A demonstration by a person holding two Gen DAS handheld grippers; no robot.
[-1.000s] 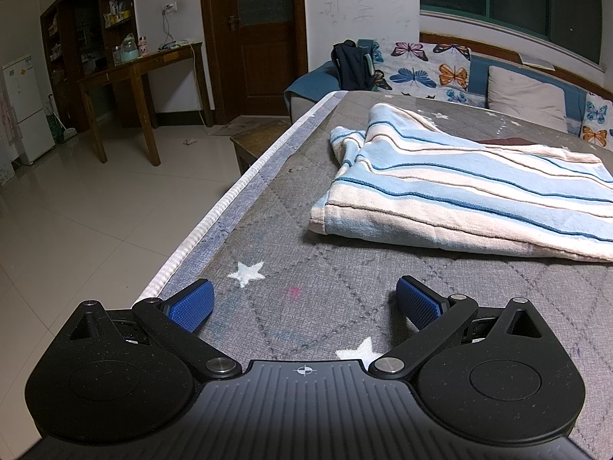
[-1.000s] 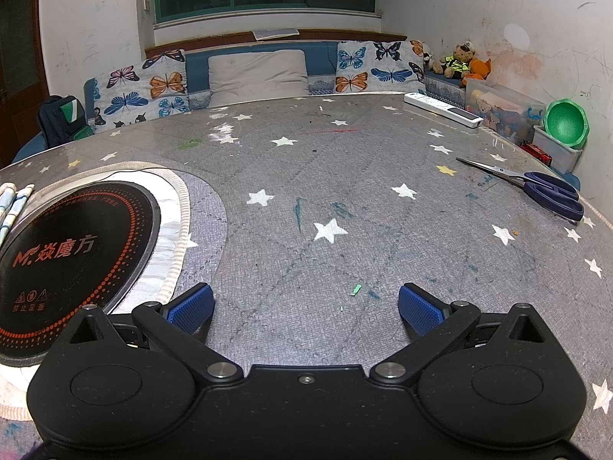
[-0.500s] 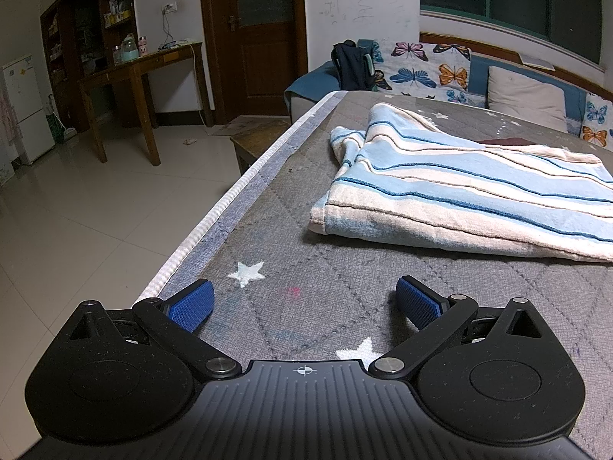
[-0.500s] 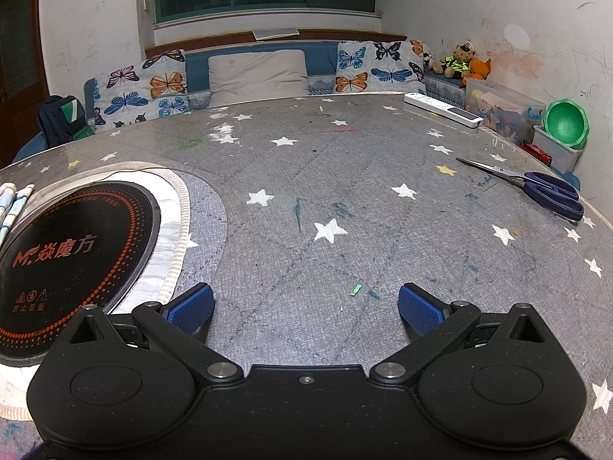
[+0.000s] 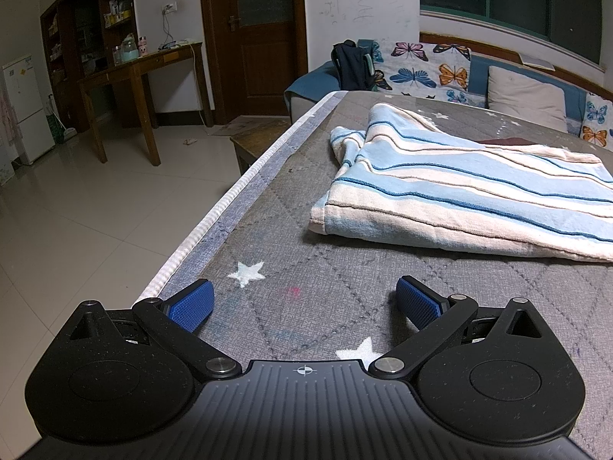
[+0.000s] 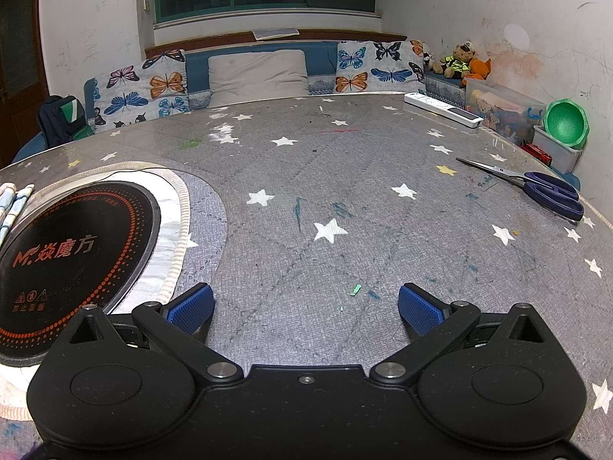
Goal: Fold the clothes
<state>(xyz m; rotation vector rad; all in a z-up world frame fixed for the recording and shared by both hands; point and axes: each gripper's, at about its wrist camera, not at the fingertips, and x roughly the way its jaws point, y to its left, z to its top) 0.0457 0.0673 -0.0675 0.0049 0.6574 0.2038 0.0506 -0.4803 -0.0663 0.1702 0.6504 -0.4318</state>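
Left hand-held gripper (image 5: 302,301) and right hand-held gripper (image 6: 304,301) both spread wide, empty.

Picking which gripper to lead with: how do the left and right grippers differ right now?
The left gripper faces the striped blue-and-white folded cloth close ahead; the right gripper faces bare star-print grey table cover, the cloth only at its view's left edge. A black round cooktop lies beside the right. Both are open, holding nothing.
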